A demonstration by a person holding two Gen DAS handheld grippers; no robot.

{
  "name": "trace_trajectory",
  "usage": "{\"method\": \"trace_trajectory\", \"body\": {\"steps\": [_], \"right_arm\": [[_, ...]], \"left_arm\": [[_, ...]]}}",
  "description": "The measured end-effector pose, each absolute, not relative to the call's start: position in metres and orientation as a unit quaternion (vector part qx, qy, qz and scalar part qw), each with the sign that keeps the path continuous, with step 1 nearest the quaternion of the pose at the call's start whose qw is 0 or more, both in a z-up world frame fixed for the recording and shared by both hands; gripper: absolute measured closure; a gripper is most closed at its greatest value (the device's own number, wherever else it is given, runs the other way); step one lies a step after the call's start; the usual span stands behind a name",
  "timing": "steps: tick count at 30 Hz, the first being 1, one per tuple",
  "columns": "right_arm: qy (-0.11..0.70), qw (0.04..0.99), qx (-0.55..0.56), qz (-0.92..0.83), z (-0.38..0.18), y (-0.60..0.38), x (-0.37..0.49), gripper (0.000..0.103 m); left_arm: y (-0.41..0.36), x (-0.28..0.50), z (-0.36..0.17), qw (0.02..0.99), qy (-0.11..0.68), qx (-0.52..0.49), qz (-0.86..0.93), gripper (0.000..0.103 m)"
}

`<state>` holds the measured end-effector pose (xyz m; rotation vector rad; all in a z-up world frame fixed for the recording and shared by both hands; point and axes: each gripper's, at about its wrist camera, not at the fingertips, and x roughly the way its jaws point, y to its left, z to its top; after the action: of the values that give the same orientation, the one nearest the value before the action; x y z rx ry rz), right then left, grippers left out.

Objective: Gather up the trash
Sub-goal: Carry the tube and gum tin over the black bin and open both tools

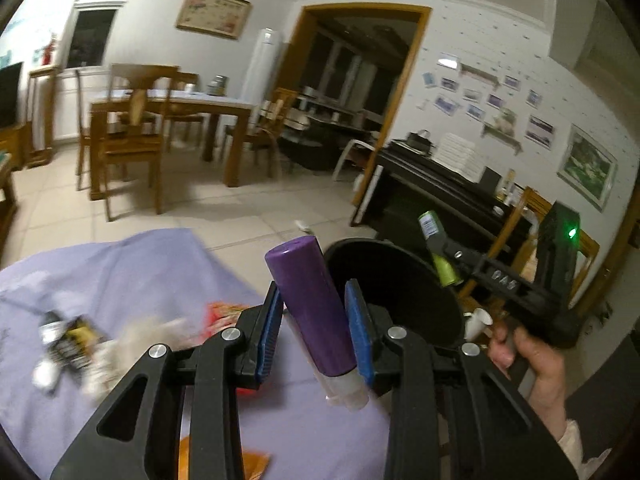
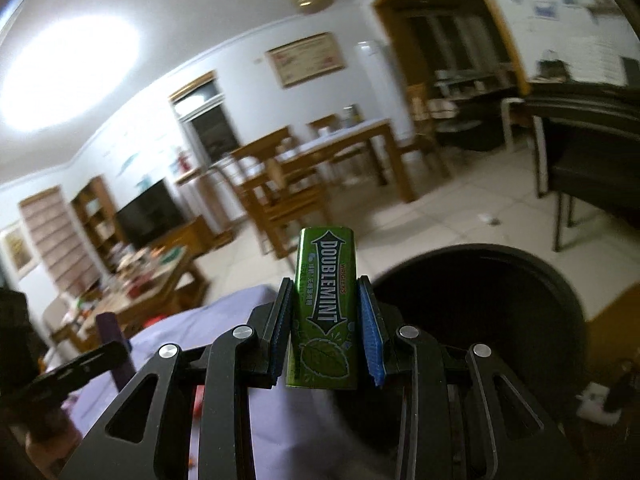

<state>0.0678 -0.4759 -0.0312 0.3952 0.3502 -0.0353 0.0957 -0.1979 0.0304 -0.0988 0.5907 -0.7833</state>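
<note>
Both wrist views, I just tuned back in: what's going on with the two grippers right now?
A person is clearing trash off a table covered in a lilac cloth, holding a gripper in each hand. The left gripper is clamped on a purple cylindrical tube with a clear cap. The right gripper is clamped on a green Doublemint gum tin. Both sit near the round black bin beside the table. Neither item is released yet, and several wrappers remain on the cloth.
</note>
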Motion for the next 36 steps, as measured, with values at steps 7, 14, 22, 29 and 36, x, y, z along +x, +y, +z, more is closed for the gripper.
{"method": "trace_trajectory", "body": {"steps": [7,14,22,29,36], "right_arm": [[0.169,0.95,0.249,-0.081,-0.058,-0.557,0.058,0.071],[0.176,0.942,0.267,-0.104,-0.082,-0.593,0.052,0.071],[0.19,0.937,0.275,-0.105,-0.101,-0.607,0.067,0.071],[0.196,0.937,0.271,-0.103,-0.103,-0.588,0.07,0.071],[0.201,0.937,0.267,-0.099,-0.107,-0.587,0.074,0.071]], "left_arm": [[-0.28,0.101,0.017,0.856,0.288,-0.031,-0.429,0.071],[-0.332,0.105,-0.011,0.844,0.308,-0.035,-0.437,0.074],[-0.352,0.105,-0.027,0.842,0.323,-0.011,-0.432,0.078],[-0.356,0.104,-0.025,0.84,0.325,-0.014,-0.434,0.078],[-0.36,0.103,-0.024,0.839,0.325,-0.014,-0.436,0.078]]}}
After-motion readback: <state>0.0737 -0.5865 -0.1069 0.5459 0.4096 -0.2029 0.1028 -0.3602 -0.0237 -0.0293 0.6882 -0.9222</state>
